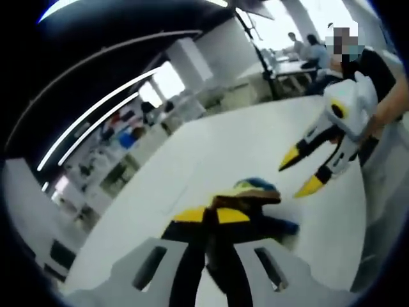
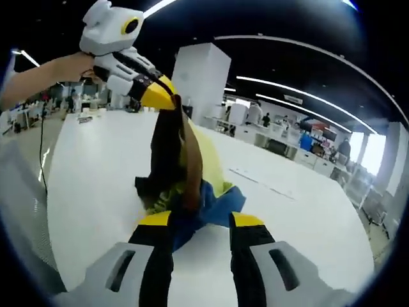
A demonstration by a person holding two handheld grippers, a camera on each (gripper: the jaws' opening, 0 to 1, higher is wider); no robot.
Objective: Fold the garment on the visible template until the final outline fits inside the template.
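Note:
The garment [image 2: 185, 160], dark brown with yellow and blue parts, hangs in a bunch over the white table [image 2: 96, 185]. Its top edge is pinched in my left gripper [image 2: 167, 97], which is held up at the upper left of the right gripper view. In the left gripper view, my left gripper [image 1: 211, 215] is shut on dark cloth, and the rest of the garment [image 1: 255, 190] lies crumpled just beyond. My right gripper [image 1: 300, 171] hovers open, off the cloth, to the right of the pile. In its own view my right gripper [image 2: 200, 220] is open, with the blue hem showing between the jaws.
The white table [image 1: 255, 134] stretches wide around the garment. A person [image 1: 383, 96] stands at its far right edge, holding the right gripper. A white pillar [image 2: 199, 80], desks and seated people [image 1: 307, 48] stand beyond the table.

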